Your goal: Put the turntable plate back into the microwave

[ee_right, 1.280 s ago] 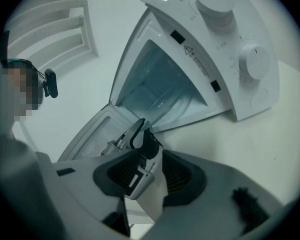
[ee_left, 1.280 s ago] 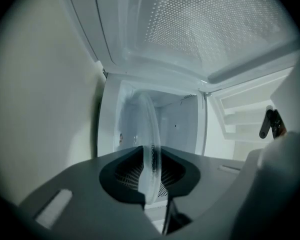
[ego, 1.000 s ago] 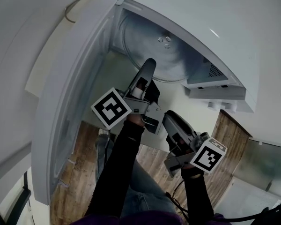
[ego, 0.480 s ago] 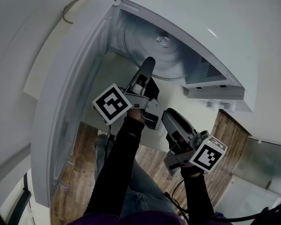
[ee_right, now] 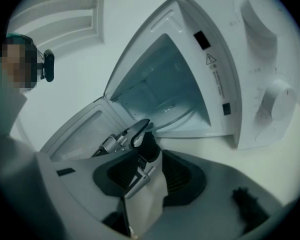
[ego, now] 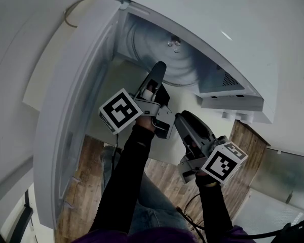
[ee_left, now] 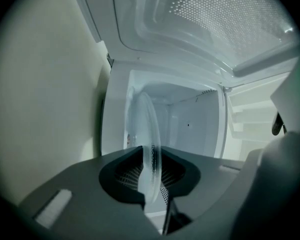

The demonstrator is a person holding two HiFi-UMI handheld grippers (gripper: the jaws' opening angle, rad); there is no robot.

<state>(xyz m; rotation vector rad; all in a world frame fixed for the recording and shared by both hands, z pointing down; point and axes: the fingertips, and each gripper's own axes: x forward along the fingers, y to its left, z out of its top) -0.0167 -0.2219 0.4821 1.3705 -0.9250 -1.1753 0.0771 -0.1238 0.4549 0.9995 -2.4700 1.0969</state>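
The clear glass turntable plate (ego: 185, 65) sits inside the open white microwave (ego: 228, 29), reaching almost to the cavity's back wall. My left gripper (ego: 159, 69) reaches in at the opening and is shut on the plate's near rim. In the left gripper view the plate (ee_left: 147, 129) stands edge-on between the dark pads (ee_left: 125, 176), which press on both faces. I cannot tell whether the plate rests on the cavity floor. My right gripper (ego: 181, 119) hangs back outside the opening, lower right of the left one. Its jaws (ee_right: 150, 184) stand slightly open with nothing between them.
The microwave door (ego: 76, 110) is swung wide open on the left. Its perforated inner panel (ee_left: 215, 19) fills the top of the left gripper view. The control panel with a dial (ee_right: 277, 101) is right of the cavity. A pale counter (ee_right: 225, 159) runs in front; wood flooring (ego: 81, 186) lies below.
The right gripper has rolled a little and edged slightly upward in the head view. The left gripper keeps its hold on the plate in nearly the same spot.
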